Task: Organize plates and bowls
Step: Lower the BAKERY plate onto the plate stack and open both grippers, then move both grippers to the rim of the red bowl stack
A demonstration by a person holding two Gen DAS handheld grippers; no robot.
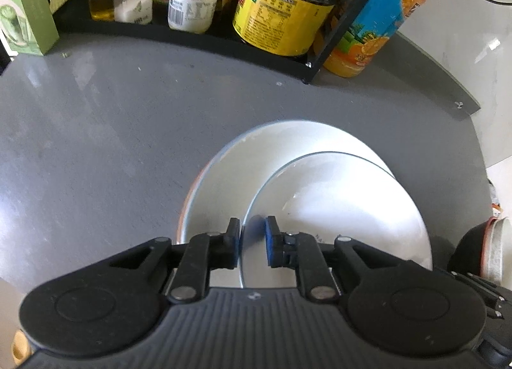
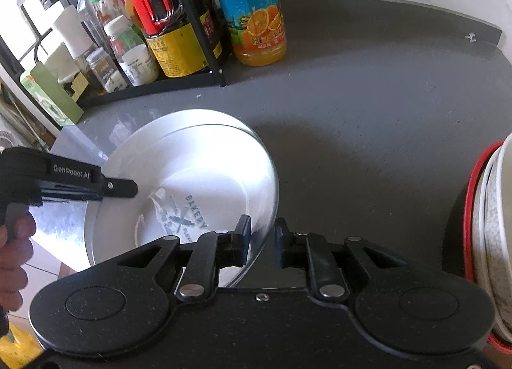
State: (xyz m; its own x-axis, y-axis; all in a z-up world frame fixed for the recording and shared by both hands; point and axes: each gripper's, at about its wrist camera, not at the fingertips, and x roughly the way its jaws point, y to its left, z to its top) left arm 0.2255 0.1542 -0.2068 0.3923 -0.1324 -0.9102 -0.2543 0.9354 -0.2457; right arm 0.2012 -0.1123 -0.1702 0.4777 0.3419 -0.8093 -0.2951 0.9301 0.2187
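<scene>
A clear glass bowl (image 1: pixel 336 205) (image 2: pixel 211 173) rests slightly off-centre on a larger white plate (image 1: pixel 272 145) (image 2: pixel 147 135) with a "BAKERY" print showing through. My left gripper (image 1: pixel 252 241) is closed down on the bowl's near-left rim, which runs between its blue pads. It also shows in the right wrist view as a black arm (image 2: pixel 124 188) over the left rim. My right gripper (image 2: pixel 262 241) pinches the opposite rim of the same bowl. Whether the bowl is lifted off the plate is unclear.
Both dishes sit on a grey countertop (image 1: pixel 112 129). A black rack (image 1: pixel 198 33) of sauce bottles and jars lines the back, with an orange juice bottle (image 2: pixel 259 17) beside it. Stacked red-rimmed bowls (image 2: pixel 486 241) stand at the right. A green box (image 1: pixel 25 10) stands far left.
</scene>
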